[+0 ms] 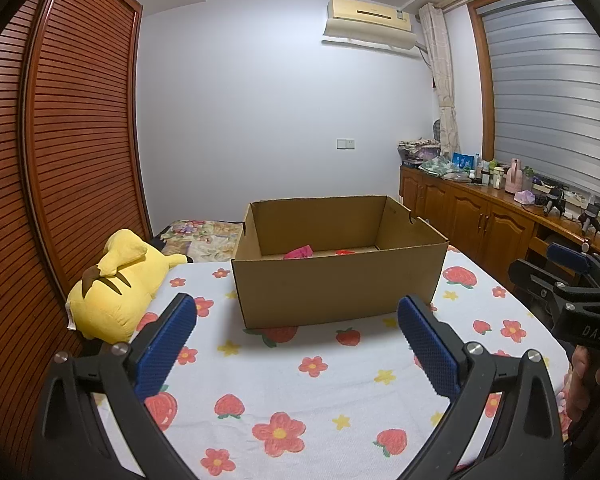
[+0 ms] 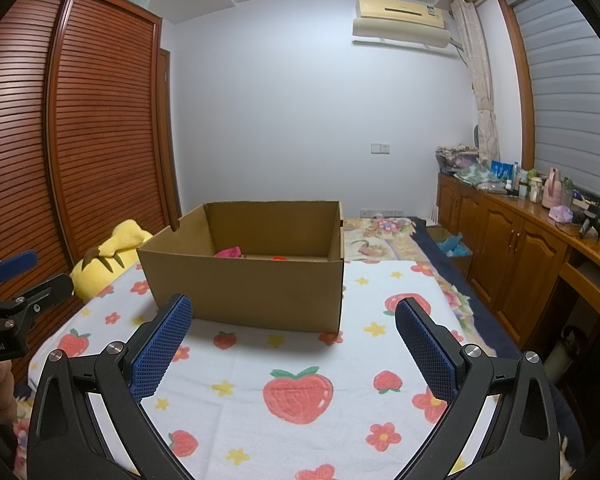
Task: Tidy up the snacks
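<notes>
An open cardboard box (image 1: 332, 280) (image 2: 256, 288) stands on a bed with a strawberry-and-flower cover (image 1: 300, 384) (image 2: 292, 360). Inside it a pink snack packet (image 1: 298, 252) (image 2: 229, 253) and a red one (image 1: 346, 252) (image 2: 279, 258) show just above the near wall; the rest of the box's inside is hidden. My left gripper (image 1: 298, 330) hovers open a little short of the box, nothing between its blue pads. My right gripper (image 2: 294, 330) is open too, equally short of the box and empty. Each gripper shows at the edge of the other's view.
A yellow plush toy (image 1: 116, 292) (image 2: 108, 256) lies at the bed's left edge against a slatted wooden wardrobe (image 1: 60, 160). A wooden cabinet (image 1: 492, 216) (image 2: 520, 248) with bottles and clutter runs along the right wall. A folded floral quilt (image 2: 384, 236) lies behind the box.
</notes>
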